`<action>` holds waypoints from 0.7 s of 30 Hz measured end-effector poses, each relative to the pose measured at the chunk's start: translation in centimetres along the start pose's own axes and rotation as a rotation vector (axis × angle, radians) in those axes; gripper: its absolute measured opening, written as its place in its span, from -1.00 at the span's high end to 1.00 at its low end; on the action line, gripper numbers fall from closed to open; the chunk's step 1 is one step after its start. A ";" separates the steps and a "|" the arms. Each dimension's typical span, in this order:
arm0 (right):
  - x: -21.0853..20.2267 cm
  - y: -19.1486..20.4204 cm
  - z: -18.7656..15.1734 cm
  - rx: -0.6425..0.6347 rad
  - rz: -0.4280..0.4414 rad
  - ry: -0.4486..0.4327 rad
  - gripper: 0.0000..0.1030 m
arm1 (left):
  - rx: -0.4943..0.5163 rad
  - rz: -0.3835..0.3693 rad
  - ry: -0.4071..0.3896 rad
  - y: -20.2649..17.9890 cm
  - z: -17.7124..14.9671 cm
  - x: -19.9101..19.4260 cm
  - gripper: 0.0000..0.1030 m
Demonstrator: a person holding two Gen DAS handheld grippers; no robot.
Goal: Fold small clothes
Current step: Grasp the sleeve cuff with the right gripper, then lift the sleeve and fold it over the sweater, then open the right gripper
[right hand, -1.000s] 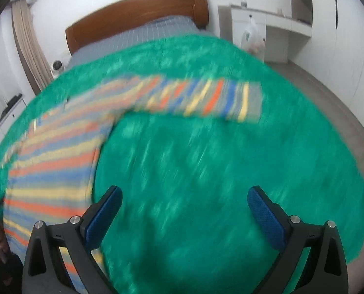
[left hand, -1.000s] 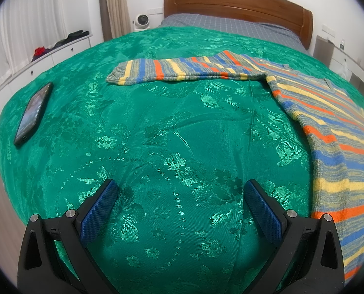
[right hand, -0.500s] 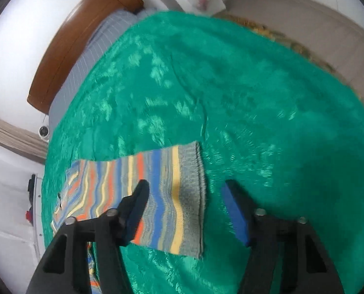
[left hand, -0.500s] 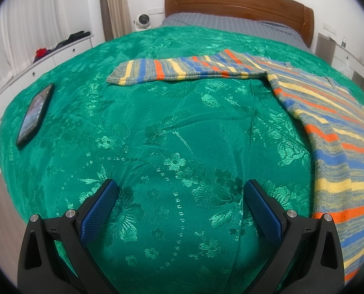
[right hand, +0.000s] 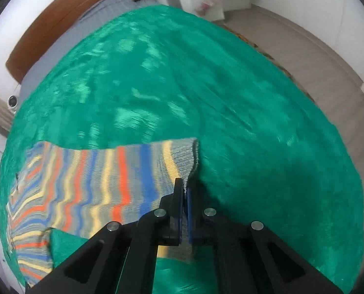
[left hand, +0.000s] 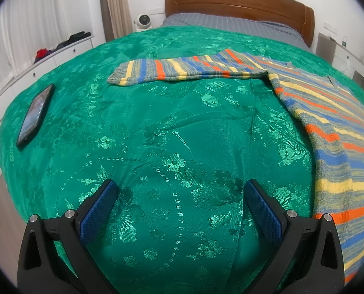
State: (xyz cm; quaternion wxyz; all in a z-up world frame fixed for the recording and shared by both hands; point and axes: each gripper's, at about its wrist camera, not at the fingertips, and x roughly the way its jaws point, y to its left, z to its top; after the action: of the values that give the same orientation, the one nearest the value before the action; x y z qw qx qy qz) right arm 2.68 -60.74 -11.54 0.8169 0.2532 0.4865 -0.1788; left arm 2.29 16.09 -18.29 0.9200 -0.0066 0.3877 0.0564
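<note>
A striped knit sweater [left hand: 329, 112] in grey, blue, orange and yellow lies flat on the green bedspread [left hand: 157, 127], one sleeve [left hand: 182, 69] stretched out to the left. My left gripper [left hand: 179, 203] is open and empty, low over the bedspread, well short of that sleeve. In the right wrist view my right gripper [right hand: 185, 191] is shut on the cuff of the other sleeve [right hand: 123, 171], lifting its edge off the bedspread [right hand: 231, 98]. The view is blurred.
A black phone [left hand: 35, 115] lies on the bedspread at the left. The wooden headboard [left hand: 238, 2] and grey pillow area are at the far end. White drawers [left hand: 59, 54] stand left of the bed; bare floor [right hand: 304, 44] lies right of it.
My right gripper moved down onto the sleeve cuff and closed on it; it was open before. My left gripper has stayed open in the same place.
</note>
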 end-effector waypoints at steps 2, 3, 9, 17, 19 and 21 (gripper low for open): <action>-2.0 1.5 0.7 -0.023 0.043 -0.028 0.97 | 0.000 -0.001 -0.002 -0.1 0.0 0.0 -0.99; -3.5 2.9 1.1 -0.052 0.065 -0.045 0.97 | 0.000 -0.001 -0.003 -0.1 0.0 0.0 -0.99; -10.3 14.2 3.1 -0.201 0.282 -0.095 0.96 | -0.004 -0.006 -0.007 0.0 -0.1 -0.1 -0.99; -9.6 31.3 0.8 -0.376 0.467 -0.009 0.96 | -0.004 -0.017 -0.010 0.1 -0.2 -0.2 -0.99; -7.9 34.3 -0.5 -0.406 0.466 0.021 0.96 | -0.004 -0.020 -0.011 0.2 -0.2 -0.2 -0.99; -5.9 36.7 -1.8 -0.428 0.464 0.050 0.96 | -0.003 -0.023 -0.011 0.2 -0.2 -0.2 -0.99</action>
State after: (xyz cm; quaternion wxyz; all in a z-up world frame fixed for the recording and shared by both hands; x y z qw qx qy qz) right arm 18.43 -29.72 1.80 0.8584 0.1840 0.4622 0.1249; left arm 2.03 16.25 -18.28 0.9228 -0.0120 0.3822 0.0463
